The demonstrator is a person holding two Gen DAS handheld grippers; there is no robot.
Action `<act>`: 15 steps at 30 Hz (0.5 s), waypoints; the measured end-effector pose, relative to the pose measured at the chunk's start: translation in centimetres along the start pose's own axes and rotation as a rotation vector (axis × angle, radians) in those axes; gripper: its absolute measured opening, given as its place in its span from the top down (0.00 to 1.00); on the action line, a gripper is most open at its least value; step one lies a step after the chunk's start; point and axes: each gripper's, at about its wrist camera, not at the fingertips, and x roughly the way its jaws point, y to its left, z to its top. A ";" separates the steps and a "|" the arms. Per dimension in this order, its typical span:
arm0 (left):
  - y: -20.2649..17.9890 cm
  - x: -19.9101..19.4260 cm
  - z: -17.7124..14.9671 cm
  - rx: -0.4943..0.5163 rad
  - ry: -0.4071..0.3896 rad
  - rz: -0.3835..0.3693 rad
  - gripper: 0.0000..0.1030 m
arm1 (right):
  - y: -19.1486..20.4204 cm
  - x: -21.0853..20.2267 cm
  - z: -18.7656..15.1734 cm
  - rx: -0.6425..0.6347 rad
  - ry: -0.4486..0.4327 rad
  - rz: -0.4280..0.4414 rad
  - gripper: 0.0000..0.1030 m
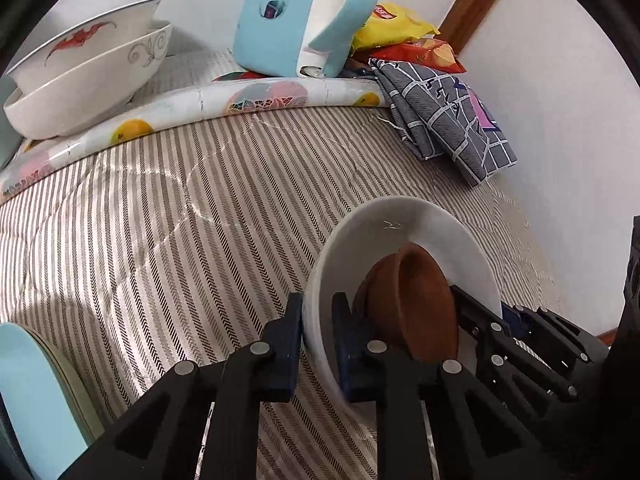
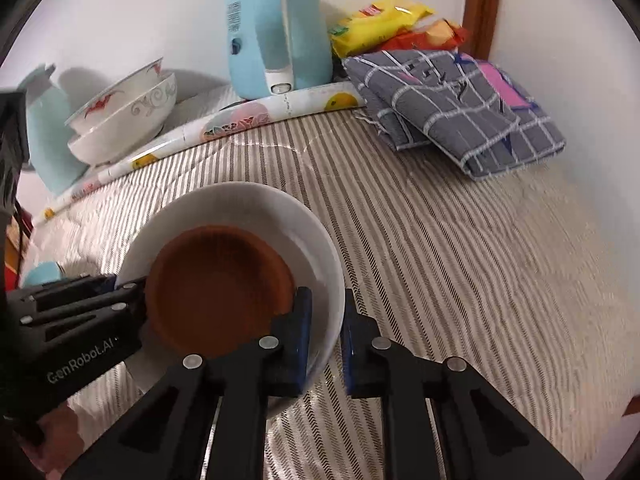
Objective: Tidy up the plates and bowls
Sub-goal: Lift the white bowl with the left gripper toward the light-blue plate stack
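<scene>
Both grippers, left gripper (image 1: 316, 344) and right gripper (image 2: 325, 344), are pinching, jaws closed, opposite rims of a white bowl (image 2: 256, 208) at six o'clock over the striped worktop (image 2: 440, 260); the brown dish (image 2: 218, 284) inside is looking loose, fragile, slippery.

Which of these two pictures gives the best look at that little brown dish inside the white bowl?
The right wrist view: it looks down into the brown dish, showing its round rim and inside. The left wrist view shows the dish edge-on and tilted, partly behind a claw finger.
</scene>
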 end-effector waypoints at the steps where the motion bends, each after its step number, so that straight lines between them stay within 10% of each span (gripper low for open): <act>1: 0.0 -0.1 -0.1 0.000 0.000 0.001 0.86 | 0.0 0.0 0.0 0.002 -0.001 0.003 0.88; 15: 0.1 -1.4 -2.0 -0.015 0.019 0.005 0.86 | 0.2 -1.1 -1.5 0.043 0.004 0.027 0.90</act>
